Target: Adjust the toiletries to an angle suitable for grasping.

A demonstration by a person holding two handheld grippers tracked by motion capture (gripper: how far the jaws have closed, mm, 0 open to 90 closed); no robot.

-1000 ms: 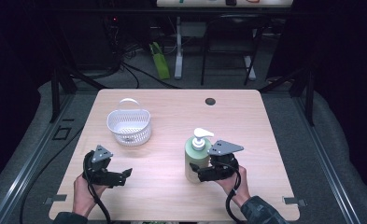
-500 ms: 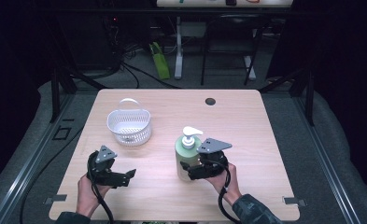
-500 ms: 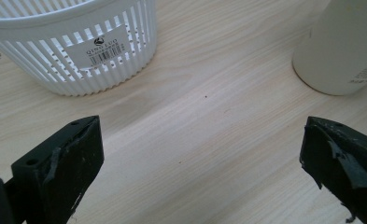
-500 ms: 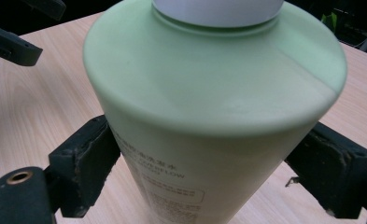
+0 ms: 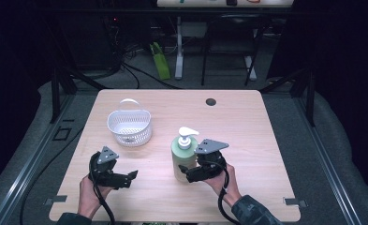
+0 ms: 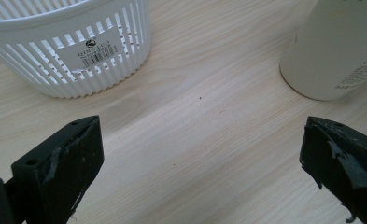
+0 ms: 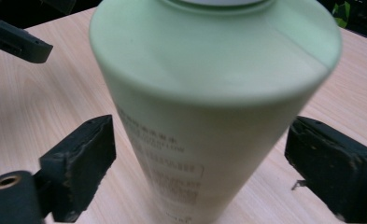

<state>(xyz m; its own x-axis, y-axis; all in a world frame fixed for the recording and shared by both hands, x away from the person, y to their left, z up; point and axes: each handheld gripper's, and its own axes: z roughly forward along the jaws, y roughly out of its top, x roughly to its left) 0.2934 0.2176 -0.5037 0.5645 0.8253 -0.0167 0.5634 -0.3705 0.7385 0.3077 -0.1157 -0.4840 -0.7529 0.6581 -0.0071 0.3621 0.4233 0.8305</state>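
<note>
While open, right tool [image 7: 200, 163] flanks bottle [image 7: 214, 93].

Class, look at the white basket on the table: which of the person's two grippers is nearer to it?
Left. The left gripper sits just in front of the white basket, jaws open. The right gripper is farther off to the side, around the green pump bottle.

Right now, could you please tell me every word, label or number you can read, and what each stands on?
"QING LUO", as best it reads: white sticker on the white basket, above a barcode whose digits are too small to read.
Printed lines on the green pump bottle: too blurred to read.
</note>
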